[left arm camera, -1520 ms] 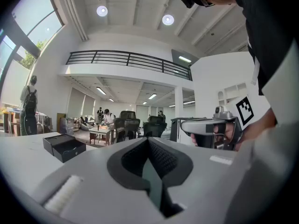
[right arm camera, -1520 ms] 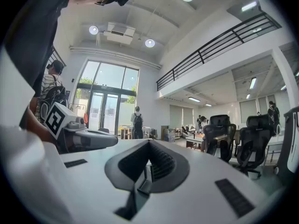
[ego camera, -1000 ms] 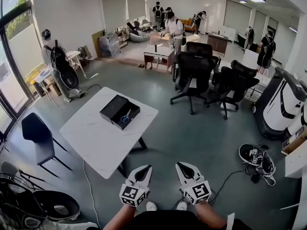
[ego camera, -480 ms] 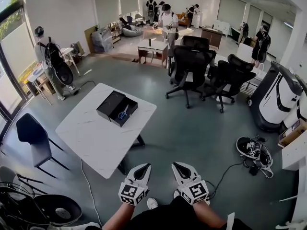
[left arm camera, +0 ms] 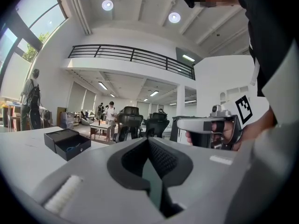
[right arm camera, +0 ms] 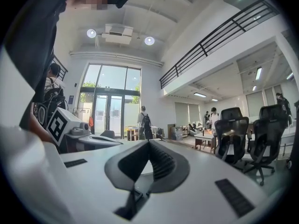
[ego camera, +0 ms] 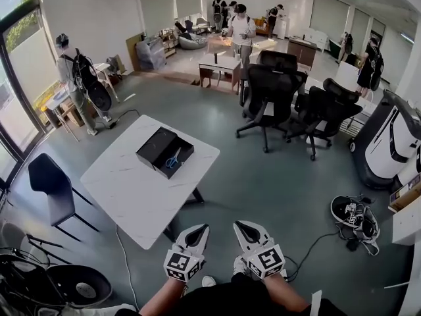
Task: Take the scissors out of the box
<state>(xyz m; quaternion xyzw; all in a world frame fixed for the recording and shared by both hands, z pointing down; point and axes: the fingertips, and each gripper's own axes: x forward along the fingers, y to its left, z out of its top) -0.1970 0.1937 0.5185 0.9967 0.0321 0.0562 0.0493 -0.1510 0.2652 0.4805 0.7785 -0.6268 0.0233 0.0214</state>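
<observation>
An open black box (ego camera: 165,152) lies on a white table (ego camera: 131,189), its lid beside it. Blue-handled scissors (ego camera: 173,158) lie inside the box. My left gripper (ego camera: 195,232) and right gripper (ego camera: 243,229) hover side by side low in the head view, well short of the table, above the grey floor. Both are shut and hold nothing. The left gripper view shows the box (left arm camera: 67,143) far off to the left, past its own gripper (left arm camera: 149,140), with the other gripper's handle in a hand at the right. The right gripper (right arm camera: 149,142) points at the room.
A black chair (ego camera: 49,183) stands left of the table. Black office chairs (ego camera: 273,87) stand beyond it, and a white machine (ego camera: 388,143) is at the right. A bag (ego camera: 352,217) with a cable lies on the floor. A round black stand (ego camera: 77,285) sits bottom left. People stand at the back.
The head view has swayed a little and the right gripper has drifted slightly left. Both grippers stay shut and low. The box and scissors have not moved.
</observation>
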